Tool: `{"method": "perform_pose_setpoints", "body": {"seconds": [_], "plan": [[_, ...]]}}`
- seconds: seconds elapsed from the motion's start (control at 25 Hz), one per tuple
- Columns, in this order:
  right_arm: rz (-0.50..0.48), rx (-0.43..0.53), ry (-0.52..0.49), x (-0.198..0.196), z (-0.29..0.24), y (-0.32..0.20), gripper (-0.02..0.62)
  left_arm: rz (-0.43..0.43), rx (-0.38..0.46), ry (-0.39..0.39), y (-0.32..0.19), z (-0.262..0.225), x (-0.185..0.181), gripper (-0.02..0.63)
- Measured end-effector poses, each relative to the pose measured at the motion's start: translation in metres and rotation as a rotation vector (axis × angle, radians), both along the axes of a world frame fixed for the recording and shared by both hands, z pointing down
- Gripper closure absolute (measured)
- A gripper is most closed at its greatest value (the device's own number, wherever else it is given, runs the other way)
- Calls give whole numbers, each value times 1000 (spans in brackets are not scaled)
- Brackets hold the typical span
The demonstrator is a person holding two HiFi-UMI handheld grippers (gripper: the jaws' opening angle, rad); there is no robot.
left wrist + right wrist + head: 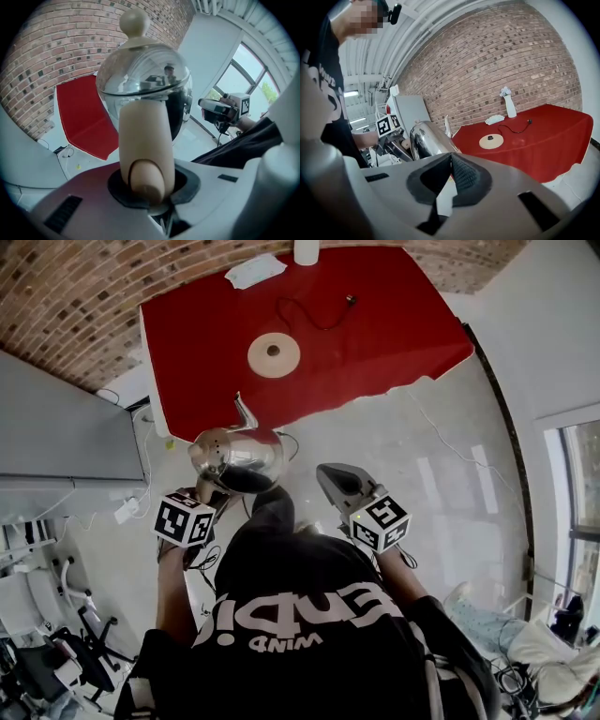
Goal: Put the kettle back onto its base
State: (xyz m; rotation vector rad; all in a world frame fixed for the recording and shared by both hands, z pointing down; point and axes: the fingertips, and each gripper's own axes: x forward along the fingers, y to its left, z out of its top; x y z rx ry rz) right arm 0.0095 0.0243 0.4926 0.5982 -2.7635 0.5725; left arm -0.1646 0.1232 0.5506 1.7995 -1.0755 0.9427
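The kettle (pixel 234 457), a rounded chrome one with a pale knob on its lid, hangs in the air over the pale floor (pixel 422 484), just short of the near edge of the red table (pixel 394 343), its thin spout pointing toward that table. The left gripper (pixel 202 502) holds it: in the left gripper view the jaws are nearly closed and clamp from both sides on the beige handle (pixel 140 140), which fills the gap between the pads, with the chrome body rising straight above. The right gripper (pixel 330 476) is just beside the kettle, apart from it, and in its own view the dark ribbed pads meet at their tips with nothing between them. The base (pixel 274 354), a flat cream disc with a dark centre, lies on the red table, well apart from the kettle and bare on top. A black cord (pixel 314 317) curls from beside it toward the far side of the table (its plug lies loose on the cloth). Farther back are a white vase (pixel 509 104) and a crumpled white thing (pixel 255 270), probably a cloth or paper, too small to tell. A brick wall (pixel 497 61) runs behind the table.
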Motion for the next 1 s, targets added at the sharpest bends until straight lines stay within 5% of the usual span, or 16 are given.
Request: {"method": "perform_pose_setpoints", "body": {"seconds": [1.0], "plan": [[114,-7,18,-108,-14,-134,572,181,-28,29,-144,-15,-103,549]]}}
